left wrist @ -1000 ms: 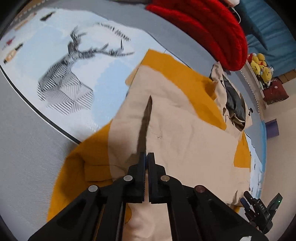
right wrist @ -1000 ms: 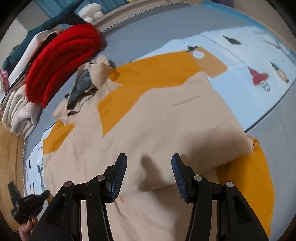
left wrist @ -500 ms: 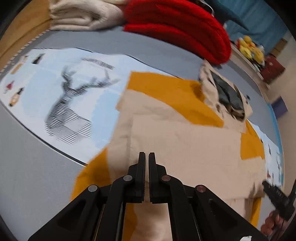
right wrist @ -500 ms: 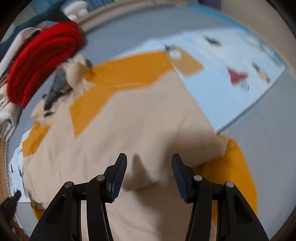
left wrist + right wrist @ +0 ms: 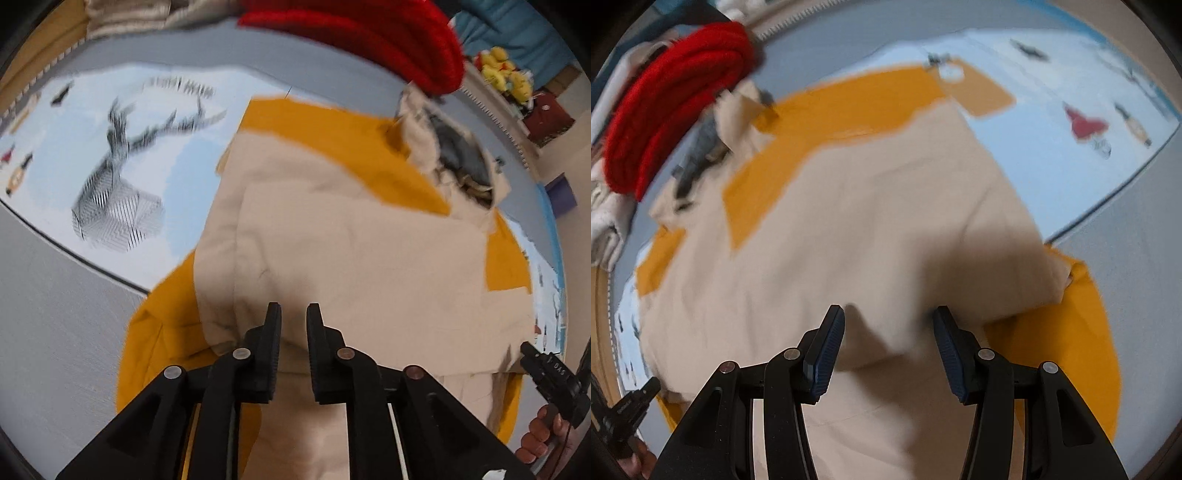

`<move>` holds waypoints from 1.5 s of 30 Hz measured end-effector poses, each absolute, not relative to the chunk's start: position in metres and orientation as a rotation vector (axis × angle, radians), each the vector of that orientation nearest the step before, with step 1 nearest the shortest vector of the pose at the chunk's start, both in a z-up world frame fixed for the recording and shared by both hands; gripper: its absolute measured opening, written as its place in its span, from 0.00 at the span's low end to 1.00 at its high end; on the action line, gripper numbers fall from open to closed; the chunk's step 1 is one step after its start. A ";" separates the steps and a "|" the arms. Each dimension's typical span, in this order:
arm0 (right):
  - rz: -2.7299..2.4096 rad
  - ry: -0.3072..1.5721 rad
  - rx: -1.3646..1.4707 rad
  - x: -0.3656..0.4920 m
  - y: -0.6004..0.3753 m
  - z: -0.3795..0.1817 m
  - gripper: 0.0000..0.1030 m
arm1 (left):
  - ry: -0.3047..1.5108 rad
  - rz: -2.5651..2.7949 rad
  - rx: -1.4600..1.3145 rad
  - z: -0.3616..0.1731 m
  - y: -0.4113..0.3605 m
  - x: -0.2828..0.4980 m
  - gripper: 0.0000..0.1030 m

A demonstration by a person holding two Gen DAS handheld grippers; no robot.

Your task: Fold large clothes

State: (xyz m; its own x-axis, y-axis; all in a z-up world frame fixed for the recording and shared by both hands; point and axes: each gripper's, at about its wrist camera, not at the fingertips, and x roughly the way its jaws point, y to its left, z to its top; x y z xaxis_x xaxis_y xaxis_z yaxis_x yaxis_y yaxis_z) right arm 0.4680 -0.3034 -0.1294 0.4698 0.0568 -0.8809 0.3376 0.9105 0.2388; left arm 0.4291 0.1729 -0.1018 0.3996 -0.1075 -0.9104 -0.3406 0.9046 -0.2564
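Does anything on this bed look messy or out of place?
Yes: the beige and mustard-yellow garment lies mostly flat, but its collar end near the folded red knit is crumpled open, showing a grey lining. Its folded edge also lies slanted.

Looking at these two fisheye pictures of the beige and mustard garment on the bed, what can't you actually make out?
- Small lettering above the striped deer print on the pale blue bedspread: left wrist view, motion blur.
- Lower part of the beige and mustard cloth garment: both views, covered by each hand-held gripper and cut off by the bottom edge.
- Red knitted bundle: right wrist view, blurred; its top is cut off in the left wrist view.
- Yellow soft toys: left wrist view, too small.
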 end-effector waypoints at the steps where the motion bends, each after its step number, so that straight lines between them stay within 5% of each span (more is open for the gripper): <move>1: -0.168 1.041 0.401 0.465 -0.301 -0.120 0.50 | 1.135 0.144 -0.431 -0.093 0.169 0.427 0.12; 18: -0.080 0.597 0.264 0.368 -0.302 0.010 0.50 | 0.787 -0.028 -0.123 0.023 0.082 0.350 0.14; 35: 0.027 0.461 0.266 0.311 -0.322 0.060 0.50 | 0.746 0.079 -0.054 0.192 0.029 0.183 0.21; 45: 0.051 0.487 0.255 0.305 -0.333 0.056 0.50 | 0.654 0.007 -0.016 0.234 -0.017 0.223 0.33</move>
